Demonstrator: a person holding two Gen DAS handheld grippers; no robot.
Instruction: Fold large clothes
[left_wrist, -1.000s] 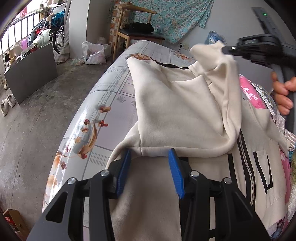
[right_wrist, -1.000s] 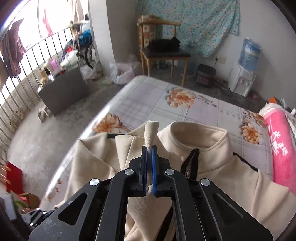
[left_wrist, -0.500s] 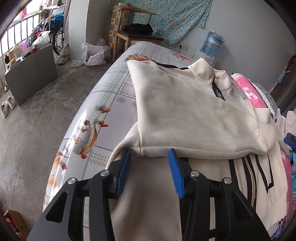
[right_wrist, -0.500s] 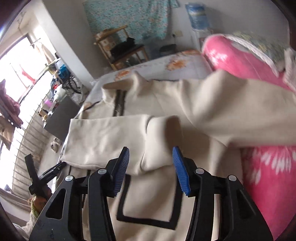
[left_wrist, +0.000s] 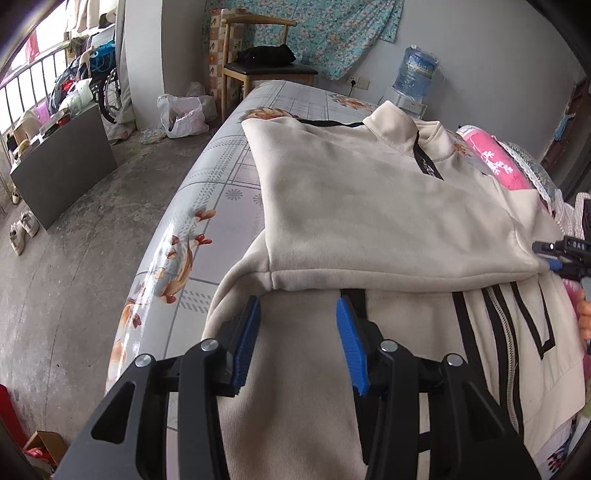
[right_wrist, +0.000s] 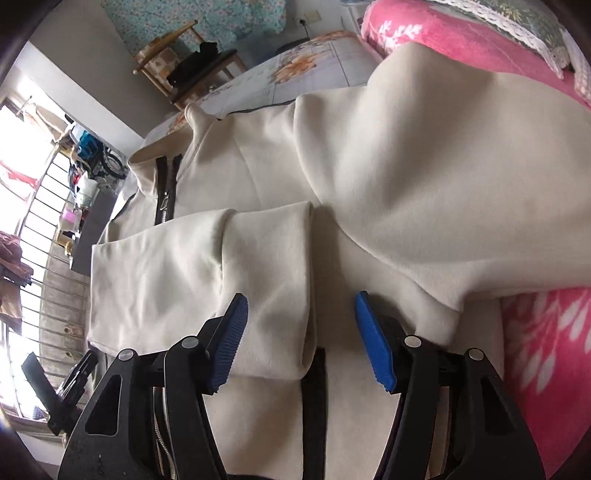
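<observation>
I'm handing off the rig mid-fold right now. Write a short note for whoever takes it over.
Left tool: open, holding nothing, hovering over the hem of the cream zip-up fleece jacket.
Right tool: jaws opening, nothing gripped; the folded sleeve's cuff lies loose between them.
Jacket lies on the floral plastic-covered bed, its far side partly on the pink blanket.
Done: the left-side sleeve is folded across the chest.
Left: the other sleeve still sprawls over the blanket; probably fold it in, then fold the body.
</observation>
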